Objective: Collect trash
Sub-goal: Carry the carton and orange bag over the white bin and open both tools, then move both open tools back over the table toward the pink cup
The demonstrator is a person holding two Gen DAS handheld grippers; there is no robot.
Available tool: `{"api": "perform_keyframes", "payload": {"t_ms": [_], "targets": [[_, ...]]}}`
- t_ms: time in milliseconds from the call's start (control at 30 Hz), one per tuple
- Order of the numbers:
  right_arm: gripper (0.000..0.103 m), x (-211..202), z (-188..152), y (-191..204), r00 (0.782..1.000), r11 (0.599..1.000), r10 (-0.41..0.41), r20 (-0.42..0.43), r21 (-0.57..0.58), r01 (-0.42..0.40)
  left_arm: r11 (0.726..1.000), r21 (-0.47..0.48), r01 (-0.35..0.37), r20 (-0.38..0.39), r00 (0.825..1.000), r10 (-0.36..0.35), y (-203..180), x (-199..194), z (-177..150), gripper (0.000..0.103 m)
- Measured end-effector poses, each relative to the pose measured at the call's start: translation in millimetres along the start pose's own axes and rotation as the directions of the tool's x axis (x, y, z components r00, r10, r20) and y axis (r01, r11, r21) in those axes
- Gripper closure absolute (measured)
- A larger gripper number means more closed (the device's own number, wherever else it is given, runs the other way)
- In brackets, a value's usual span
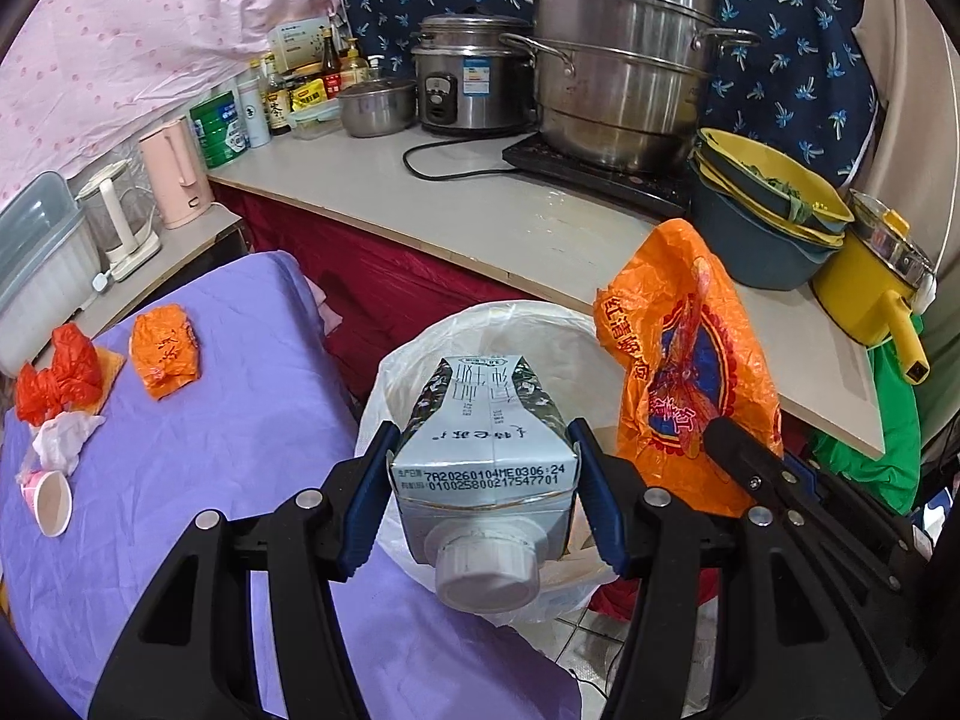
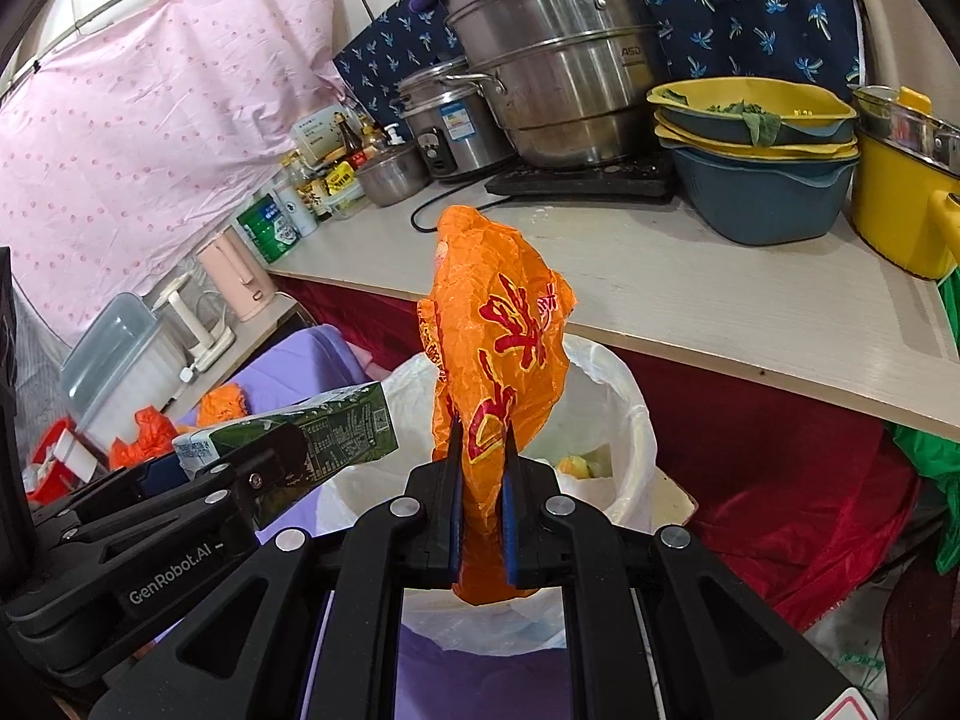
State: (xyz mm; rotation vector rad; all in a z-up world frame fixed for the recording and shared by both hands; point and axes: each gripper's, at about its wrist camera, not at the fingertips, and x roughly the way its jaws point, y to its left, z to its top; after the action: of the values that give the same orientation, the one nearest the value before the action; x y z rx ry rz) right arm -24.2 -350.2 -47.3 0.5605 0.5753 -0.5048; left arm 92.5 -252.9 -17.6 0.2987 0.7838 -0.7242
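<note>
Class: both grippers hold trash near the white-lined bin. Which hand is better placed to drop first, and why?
Left, probably. The left gripper holds the green-and-grey milk carton directly over the white-lined bin; the right gripper's orange plastic bag hangs nearer the rim.

We saw the bin's (image 1: 540, 324) mouth open below; the counter edge (image 1: 480, 252) crowded it behind, the bed (image 1: 228, 420) alongside.

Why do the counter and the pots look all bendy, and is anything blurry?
Left wrist view: the fisheye lens bows the counter edge and darkens the corners; the carton print is sharp.
Right wrist view: same bending on the counter; the orange bag is crisp, with soft glare on the steamer pot.
</note>
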Motion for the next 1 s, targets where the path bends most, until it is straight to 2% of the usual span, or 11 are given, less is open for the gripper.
{"api": "perform_keyframes", "payload": {"t_ms": [367, 533, 600, 733, 867, 1000], "targets": [[0.093, 28, -8, -8, 0.998, 1.0, -0.029, -0.053, 0.005, 0.03, 1.0, 0.02, 0.012, -0.047, 0.999, -0.011, -3, 30, -3, 0.048], [0.087, 32, -7, -3, 0.998, 0.999, -0.04, -0.053, -0.008, 0.04, 1.0, 0.013, 0.009, -0.053, 0.999, -0.009, -2, 35, -4, 0.048], [0.081, 31, -6, -2, 0.997, 0.998, -0.059, -0.04, -0.005, 0.059, 1.0, 0.007, -0.003, -0.047, 0.999, 0.004, 0, 35, -3, 0.048], [0.073, 29, -3, -5, 0.998, 0.998, -0.059, -0.026, 0.012, 0.06, 1.0, -0.007, -0.005, -0.039, 0.999, 0.005, 5, 35, 1, 0.043], [0.072, 27, 2, -5, 0.998, 0.998, -0.064, -0.016, 0.005, 0.064, 1.0, -0.013, -0.013, -0.031, 0.999, 0.012, 9, 33, 3, 0.037], [0.065, 21, 5, -3, 0.998, 0.998, -0.062, 0.002, 0.008, 0.062, 1.0, -0.023, -0.019, -0.023, 1.0, 0.018, 13, 30, 4, 0.035]]}}
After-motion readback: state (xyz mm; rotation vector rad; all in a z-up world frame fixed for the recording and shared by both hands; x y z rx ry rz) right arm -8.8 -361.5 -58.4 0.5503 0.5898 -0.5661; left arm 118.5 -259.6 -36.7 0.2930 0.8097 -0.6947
